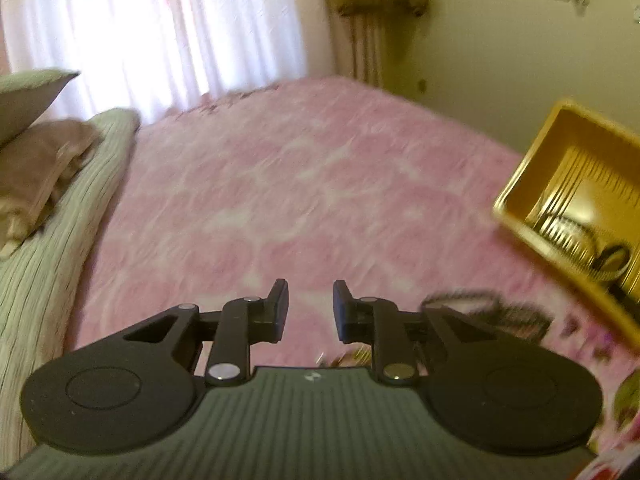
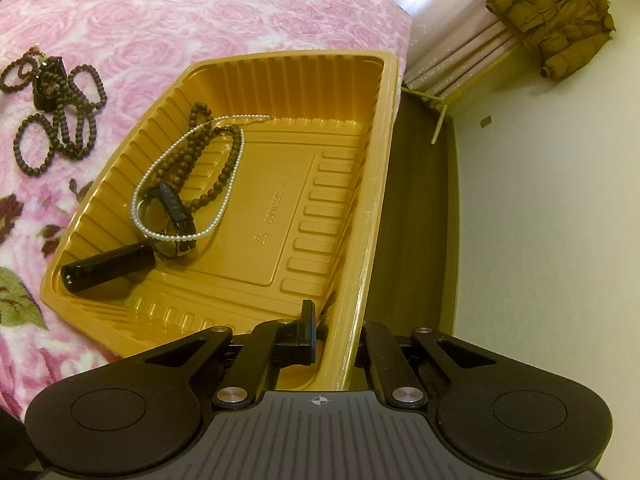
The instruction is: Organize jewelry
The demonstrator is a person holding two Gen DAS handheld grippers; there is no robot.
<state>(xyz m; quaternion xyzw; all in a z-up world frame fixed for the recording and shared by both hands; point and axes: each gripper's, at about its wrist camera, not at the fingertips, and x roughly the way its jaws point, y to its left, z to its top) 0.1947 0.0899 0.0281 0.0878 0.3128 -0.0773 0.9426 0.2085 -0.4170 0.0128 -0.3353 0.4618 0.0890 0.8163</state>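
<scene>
A gold plastic tray [image 2: 304, 128] lies on the pink rose blanket at the bed's edge. Inside it are a pearl necklace [image 2: 141, 184], a brown bead strand [image 2: 230, 164], a watch with a black strap [image 2: 176, 216] and a black cylinder [image 2: 108, 266]. My right gripper [image 2: 336, 340] is shut on the tray's near rim, one finger inside and the other hidden behind the wall. Loose dark bead bracelets [image 2: 64, 120] lie on the blanket left of the tray. My left gripper [image 1: 311, 308] hovers over the blanket, open and holding nothing. Blurred dark beads [image 1: 480, 304] show just to its right, and the tray [image 1: 532, 184] beyond.
Green and brown pillows [image 1: 48, 200] lie at the left of the bed, below white curtains [image 1: 160, 32]. The bed's dark wooden side [image 2: 416, 220] drops to a pale floor [image 2: 540, 240] right of the tray. A brown jacket [image 2: 556, 20] hangs by the wall.
</scene>
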